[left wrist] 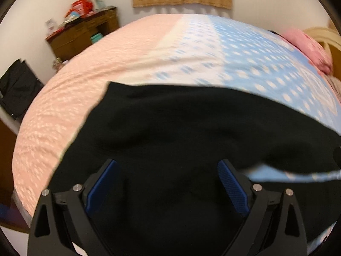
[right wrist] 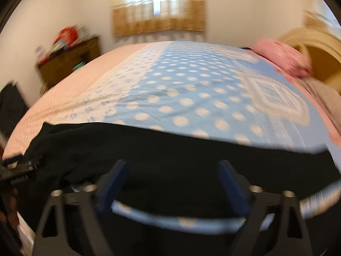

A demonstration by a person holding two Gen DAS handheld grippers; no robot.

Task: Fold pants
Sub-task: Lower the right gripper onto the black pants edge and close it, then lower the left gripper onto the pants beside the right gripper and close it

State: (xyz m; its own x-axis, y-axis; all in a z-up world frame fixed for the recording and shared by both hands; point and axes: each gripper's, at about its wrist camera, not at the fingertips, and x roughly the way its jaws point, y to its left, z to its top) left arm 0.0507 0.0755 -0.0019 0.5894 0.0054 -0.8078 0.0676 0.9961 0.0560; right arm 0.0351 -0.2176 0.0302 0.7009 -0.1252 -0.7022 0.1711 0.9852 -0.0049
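The black pants (left wrist: pixel 191 132) lie spread across the near edge of the bed (left wrist: pixel 245 59), on its pink and blue dotted cover, running broadly from side to side beneath both my tools. My left gripper (left wrist: pixel 167 183) hangs over the dark cloth with its jaws released and standing wide, nothing pinched between the blue pads (left wrist: pixel 232 189). My right gripper (right wrist: pixel 172 183) is likewise released over the pants (right wrist: pixel 170 160), with a strip of blue cover showing just beneath it. Both views are blurred, so I cannot tell hem from waistband. I judge the next step is to pinch one edge at two matching spots; done well, each bite takes every layer and none of the bedcover. The pink pillow (left wrist: pixel 307 47) and wooden dresser (left wrist: pixel 83 34) sit well apart; nothing blocks me.
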